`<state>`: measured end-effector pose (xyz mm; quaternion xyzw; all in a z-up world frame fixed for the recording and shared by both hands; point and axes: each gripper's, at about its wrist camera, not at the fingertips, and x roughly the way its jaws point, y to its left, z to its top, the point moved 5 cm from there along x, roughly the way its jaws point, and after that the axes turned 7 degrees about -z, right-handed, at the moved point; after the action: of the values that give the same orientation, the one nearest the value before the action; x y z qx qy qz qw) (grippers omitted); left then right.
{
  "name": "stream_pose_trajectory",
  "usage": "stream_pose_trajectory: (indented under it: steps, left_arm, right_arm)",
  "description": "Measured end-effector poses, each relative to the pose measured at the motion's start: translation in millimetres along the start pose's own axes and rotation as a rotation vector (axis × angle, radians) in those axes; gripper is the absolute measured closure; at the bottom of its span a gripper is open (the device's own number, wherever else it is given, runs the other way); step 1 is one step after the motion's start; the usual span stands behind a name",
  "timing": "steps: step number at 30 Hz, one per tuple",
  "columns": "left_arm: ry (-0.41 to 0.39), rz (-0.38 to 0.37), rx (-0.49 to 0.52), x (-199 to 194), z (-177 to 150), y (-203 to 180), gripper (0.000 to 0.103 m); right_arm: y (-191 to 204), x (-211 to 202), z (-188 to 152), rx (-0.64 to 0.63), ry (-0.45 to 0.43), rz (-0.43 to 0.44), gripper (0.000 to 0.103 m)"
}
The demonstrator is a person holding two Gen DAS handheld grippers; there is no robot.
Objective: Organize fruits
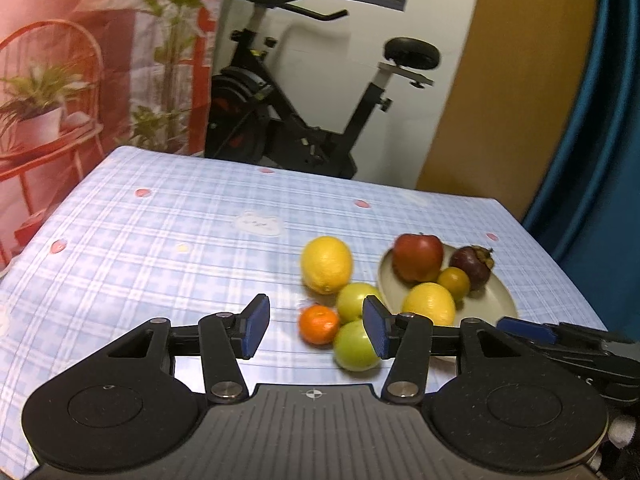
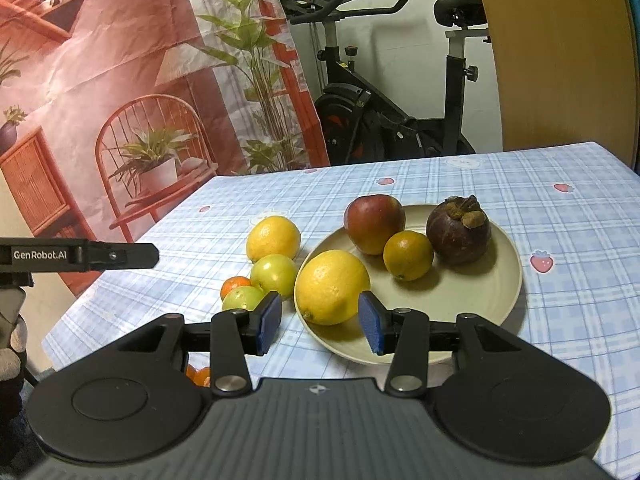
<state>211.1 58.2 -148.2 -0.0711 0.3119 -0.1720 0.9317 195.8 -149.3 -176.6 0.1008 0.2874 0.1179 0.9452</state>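
- Four fruits already lie on the plate (image 2: 508, 280): a red apple (image 2: 375, 223), a mangosteen (image 2: 458, 229), a small orange (image 2: 408, 255) and a large lemon (image 2: 332, 287) at the near rim.
- Four more wait on the tabletop (image 2: 560, 320) just left of the plate: a second lemon (image 1: 326, 264), two green fruits (image 1: 356, 300) (image 1: 355, 345) and a small tangerine (image 1: 319, 324), all bunched so that they touch.
- Left tool (image 1: 316, 326) is empty, its jaws partly apart, hanging above the bunch with the tangerine and the nearer green fruit showing between the pads.
- Right tool (image 2: 320, 322) is empty too, jaws at a moderate gap, hovering over the plate's near rim in front of the large lemon.
- Risk: the loose fruits are round and packed together, so closing on one may nudge its neighbours and set them rolling toward the tabletop edge.
- Risk: the left gap looks barely wider than a green fruit; a pad landing on top would push the fruit aside.
- Risk: both tools work close together, so they could collide, or the right could tip the plate at its rim.
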Motion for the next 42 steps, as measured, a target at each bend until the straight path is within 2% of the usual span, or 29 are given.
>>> stream_pose_trajectory:
  steps: [8,22,33,42]
  left_arm:
    - [-0.037,0.015,-0.058,-7,3,18,0.048]
    - [-0.088,0.074,-0.087,-12,15,37,0.048]
    - [-0.087,0.094,-0.119,-13,13,45,0.048]
    - [-0.071,0.077,-0.089,-7,18,41,0.048]
  right_arm:
    - [4,3,4,-0.033,0.007,-0.015,0.057]
    - [16,18,18,-0.08,0.007,-0.009,0.057]
    - [14,19,15,-0.069,0.017,-0.003,0.057]
    - [16,22,16,-0.079,0.023,0.0,0.057]
